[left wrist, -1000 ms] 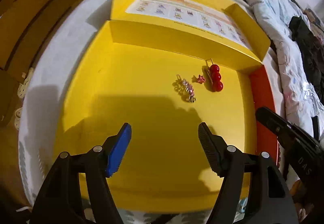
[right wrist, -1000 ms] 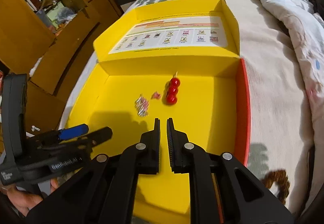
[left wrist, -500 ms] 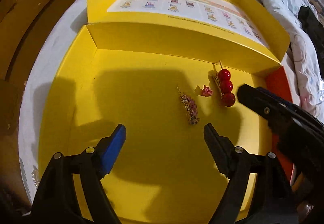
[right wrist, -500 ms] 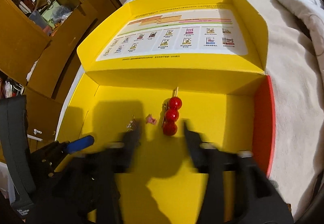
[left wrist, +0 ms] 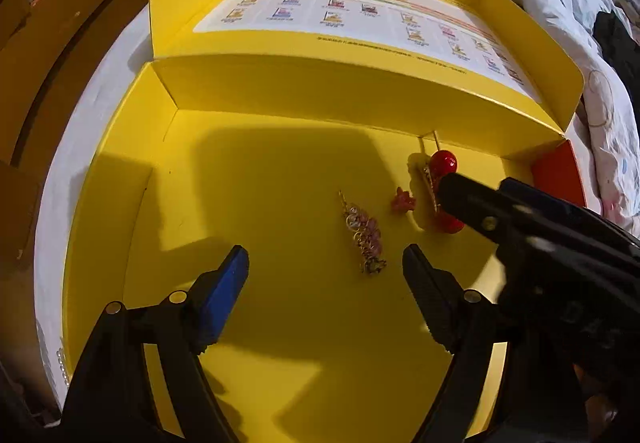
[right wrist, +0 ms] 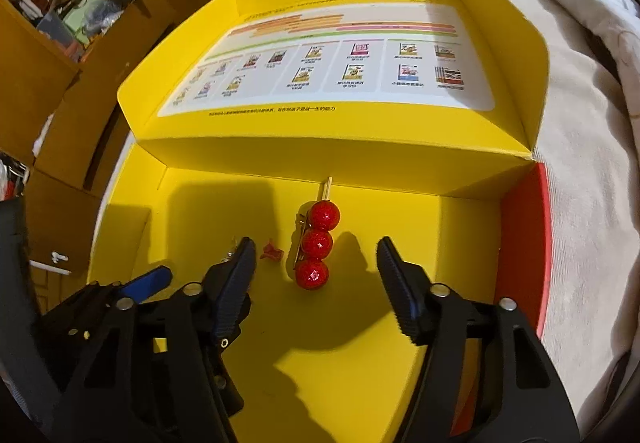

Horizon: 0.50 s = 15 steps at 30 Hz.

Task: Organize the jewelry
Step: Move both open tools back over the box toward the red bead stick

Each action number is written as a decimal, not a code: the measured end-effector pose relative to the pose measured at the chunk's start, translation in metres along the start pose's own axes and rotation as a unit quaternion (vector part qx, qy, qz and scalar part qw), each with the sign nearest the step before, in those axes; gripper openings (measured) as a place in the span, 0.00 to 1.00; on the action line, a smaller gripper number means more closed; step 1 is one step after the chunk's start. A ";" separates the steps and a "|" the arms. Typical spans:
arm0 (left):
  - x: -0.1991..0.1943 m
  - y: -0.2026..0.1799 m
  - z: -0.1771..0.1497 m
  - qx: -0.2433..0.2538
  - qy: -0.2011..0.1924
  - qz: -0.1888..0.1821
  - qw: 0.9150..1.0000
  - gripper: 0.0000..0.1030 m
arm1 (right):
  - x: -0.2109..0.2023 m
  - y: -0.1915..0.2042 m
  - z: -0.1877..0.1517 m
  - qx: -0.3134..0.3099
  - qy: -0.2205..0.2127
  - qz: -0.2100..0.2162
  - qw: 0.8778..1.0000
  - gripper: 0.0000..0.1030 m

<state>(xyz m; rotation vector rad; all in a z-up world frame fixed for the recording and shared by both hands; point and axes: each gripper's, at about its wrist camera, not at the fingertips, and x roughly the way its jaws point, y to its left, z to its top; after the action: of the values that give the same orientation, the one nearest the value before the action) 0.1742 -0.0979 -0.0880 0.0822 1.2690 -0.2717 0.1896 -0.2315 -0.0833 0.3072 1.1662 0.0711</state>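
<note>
A: What's underneath?
B: A yellow box (right wrist: 360, 383) on a bed (right wrist: 580, 163), wooden cabinets beyond.
A: The grippers?
B: Right gripper (right wrist: 316, 269) closing, pads clear of the red bead clip (right wrist: 318, 243) between them. Left gripper (left wrist: 326, 275) wide, empty; pink chain (left wrist: 366, 239) just ahead.

Both wrist views steep-down, near, share yellow box (left wrist: 280, 323)

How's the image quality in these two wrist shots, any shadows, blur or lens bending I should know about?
Left wrist view: strong fisheye bowing of the yellow box, a big shadow over its floor, and the right gripper slightly smeared as its jaws close, hiding part of the red ball clip. Right wrist view: sharp, the same bowing, with gripper shadows falling around the clip.
</note>
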 end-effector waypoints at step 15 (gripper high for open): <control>0.015 -0.010 0.005 0.003 0.008 0.009 1.000 0.69 | 0.021 0.003 0.004 -0.012 0.023 -0.038 0.999 0.40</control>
<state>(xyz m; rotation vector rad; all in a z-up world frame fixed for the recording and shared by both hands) 0.1803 -0.1104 -0.1000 0.1009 1.2820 -0.2611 0.2021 -0.2247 -0.0992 0.2411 1.2217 0.0255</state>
